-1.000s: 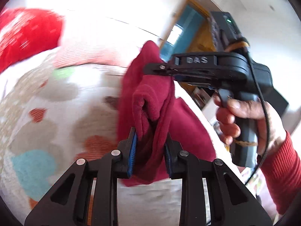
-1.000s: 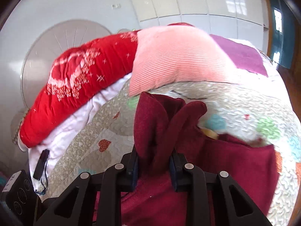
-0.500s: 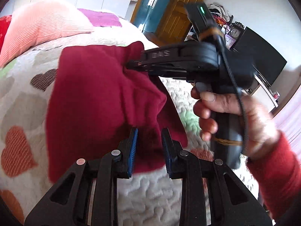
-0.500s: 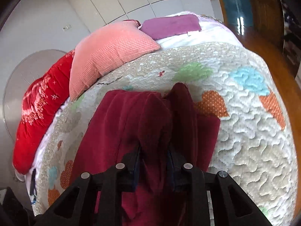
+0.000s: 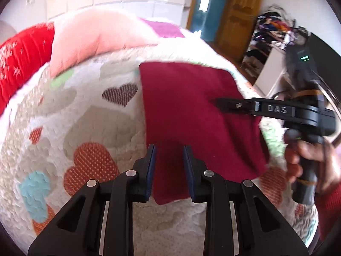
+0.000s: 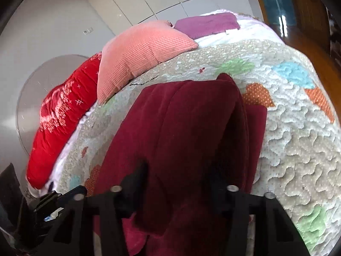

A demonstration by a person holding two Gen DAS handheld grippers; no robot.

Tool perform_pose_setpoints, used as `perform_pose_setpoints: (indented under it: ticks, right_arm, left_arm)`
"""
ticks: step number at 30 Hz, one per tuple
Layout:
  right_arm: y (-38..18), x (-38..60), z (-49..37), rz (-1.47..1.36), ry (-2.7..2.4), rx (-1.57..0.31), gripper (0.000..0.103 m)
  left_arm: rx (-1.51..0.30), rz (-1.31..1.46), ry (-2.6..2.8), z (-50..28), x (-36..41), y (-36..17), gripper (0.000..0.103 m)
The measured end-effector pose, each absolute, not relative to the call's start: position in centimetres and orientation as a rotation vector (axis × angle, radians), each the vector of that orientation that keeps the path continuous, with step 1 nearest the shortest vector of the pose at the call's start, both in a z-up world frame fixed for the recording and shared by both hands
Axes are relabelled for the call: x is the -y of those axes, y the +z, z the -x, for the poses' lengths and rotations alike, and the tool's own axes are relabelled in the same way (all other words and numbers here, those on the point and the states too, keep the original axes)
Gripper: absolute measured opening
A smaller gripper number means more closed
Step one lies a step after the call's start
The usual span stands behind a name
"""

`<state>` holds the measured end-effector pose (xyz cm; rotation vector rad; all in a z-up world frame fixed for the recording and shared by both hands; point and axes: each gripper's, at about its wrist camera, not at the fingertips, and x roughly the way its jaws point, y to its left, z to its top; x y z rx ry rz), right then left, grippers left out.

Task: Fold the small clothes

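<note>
Left wrist view: the cloth point(image 5: 191, 115), dark red, lies flat on the quilt point(image 5: 89, 119) of the bed, toward its right side. The left gripper point(image 5: 169, 168) has its fingers point(image 5: 150, 166) parted, one on each side of the near edge of the cloth, with gaps showing between pads and fabric. The right gripper point(image 5: 221, 103) enters from the right, held by the right hand point(image 5: 309, 155); its tip lies over the right part of the cloth. This side-on view does not show the spacing of its fingers. A pink pillow point(image 5: 96, 40) and a red pillow point(image 5: 23, 59) lie at the far end of the bed.

Right wrist view: the cloth point(image 6: 187, 128) fills the centre and is draped up between and over the fingers point(image 6: 136, 183) of the right gripper point(image 6: 181, 181). The fingers appear spread apart; fabric hides the pads, so whether they pinch anything cannot be told. The quilt point(image 6: 298, 138) extends to the right. A purple cloth point(image 6: 206, 23) lies beyond the pink pillow point(image 6: 138, 55).
</note>
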<state>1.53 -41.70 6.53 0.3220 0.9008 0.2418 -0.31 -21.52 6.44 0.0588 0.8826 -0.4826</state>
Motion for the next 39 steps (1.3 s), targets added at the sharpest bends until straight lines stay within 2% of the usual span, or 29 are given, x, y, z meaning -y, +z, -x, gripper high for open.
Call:
perform_pose_setpoints:
  ticks: [2, 4, 5, 7, 13, 21, 25, 31, 32, 34, 36, 39]
  right_arm:
    - [7.8, 41.3, -1.1, -0.247, 0.214, -0.861, 0.022]
    - [8.8, 41.9, -0.7, -0.230, 0.200, -0.827, 0.019]
    - [9.5, 42.3, -0.5, -0.208, 0.182, -0.814, 0.013]
    - [9.7, 42.9, -0.4, -0.190, 0.164, -0.821, 0.013]
    - [6.2, 42.6, -0.7, -0.088, 0.067, -0.881, 0.013]
    - [8.9, 43.4, 1.5, -0.135, 0.058, -0.843, 0.013]
    - [10.2, 44.0, 3.3, -0.215, 0.035, -0.802, 0.019]
    - [9.6, 41.3, 3.8, -0.194, 0.143, -0.829, 0.019]
    - [9.2, 40.9, 3.8, -0.170, 0.135, -0.836, 0.019]
    - [8.0, 40.6, 3.5, -0.106, 0.094, -0.857, 0.019]
    - [6.7, 41.0, 3.2, -0.087, 0.067, -0.867, 0.019]
    - [5.5, 41.4, 3.1, -0.094, 0.071, -0.851, 0.022]
  left_arm:
    - [-0.891, -0.046, -0.482, 1.3, 20.7, 6.1, 0.025]
    - [-0.891, -0.039, -0.481, 1.7, 20.3, 6.2, 0.033]
    - [-0.889, -0.036, -0.478, 1.4, 20.7, 6.1, 0.035]
    - [-0.885, -0.036, -0.475, 1.1, 20.9, 6.0, 0.038]
    - [-0.908, -0.046, -0.472, 1.2, 21.4, 5.9, 0.038]
    - [-0.884, -0.061, -0.433, 0.8, 20.7, 7.1, 0.038]
    - [-0.881, -0.034, -0.404, -0.4, 20.3, 7.4, 0.038]
    - [-0.892, 0.008, -0.389, -1.9, 20.4, 7.1, 0.038]
    - [-0.892, 0.013, -0.390, -2.0, 20.6, 7.0, 0.041]
    - [-0.887, 0.021, -0.390, -2.0, 20.7, 6.8, 0.058]
    - [-0.896, 0.043, -0.402, -2.2, 20.9, 6.3, 0.065]
    - [-0.919, 0.051, -0.418, -2.4, 21.4, 5.4, 0.066]
